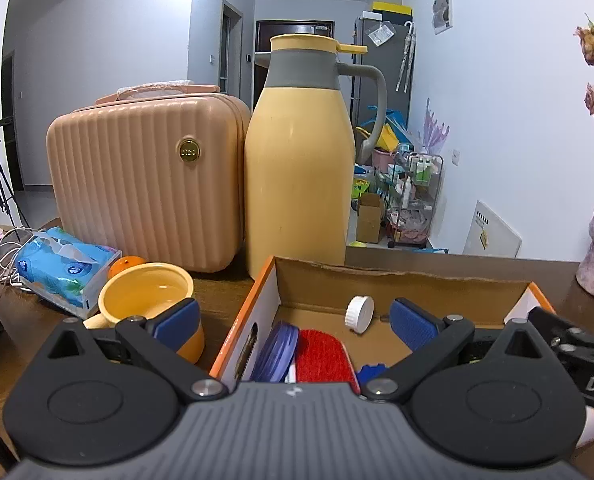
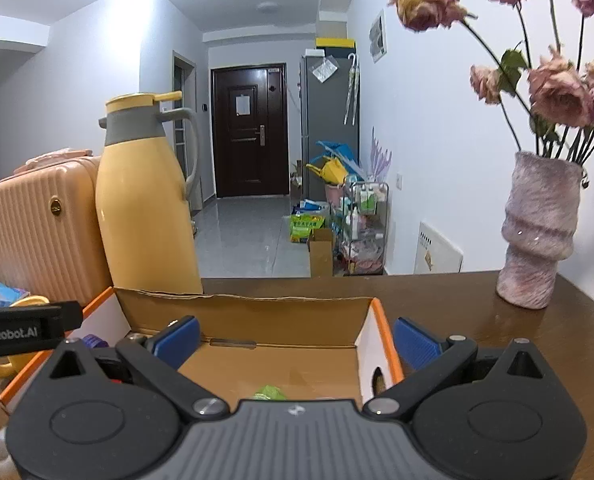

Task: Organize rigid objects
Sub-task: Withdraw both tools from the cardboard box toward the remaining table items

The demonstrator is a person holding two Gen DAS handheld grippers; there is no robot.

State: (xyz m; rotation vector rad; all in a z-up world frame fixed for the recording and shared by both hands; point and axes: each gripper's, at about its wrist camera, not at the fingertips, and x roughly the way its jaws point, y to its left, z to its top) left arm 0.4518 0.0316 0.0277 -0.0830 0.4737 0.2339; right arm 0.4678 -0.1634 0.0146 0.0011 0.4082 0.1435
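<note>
An open cardboard box with orange edges (image 1: 401, 280) (image 2: 257, 312) stands on the brown table. In the left wrist view it holds a white screw cap (image 1: 360, 313), a purple round lid (image 1: 277, 350), a red scrubbing pad (image 1: 324, 356) and a blue piece (image 1: 371, 372). A green item (image 2: 271, 393) lies on the box floor in the right wrist view. My left gripper (image 1: 295, 320) hangs open over the box's left wall, nothing between its blue pads. My right gripper (image 2: 295, 342) is open over the box's right half, empty.
A yellow mug (image 1: 149, 300) stands left of the box, with an orange (image 1: 125, 265) and a blue tissue pack (image 1: 67, 266) behind it. A yellow thermos jug (image 1: 299, 168) and a pink ribbed case (image 1: 145, 184) stand behind the box. A pink vase of dried roses (image 2: 537, 232) stands at right.
</note>
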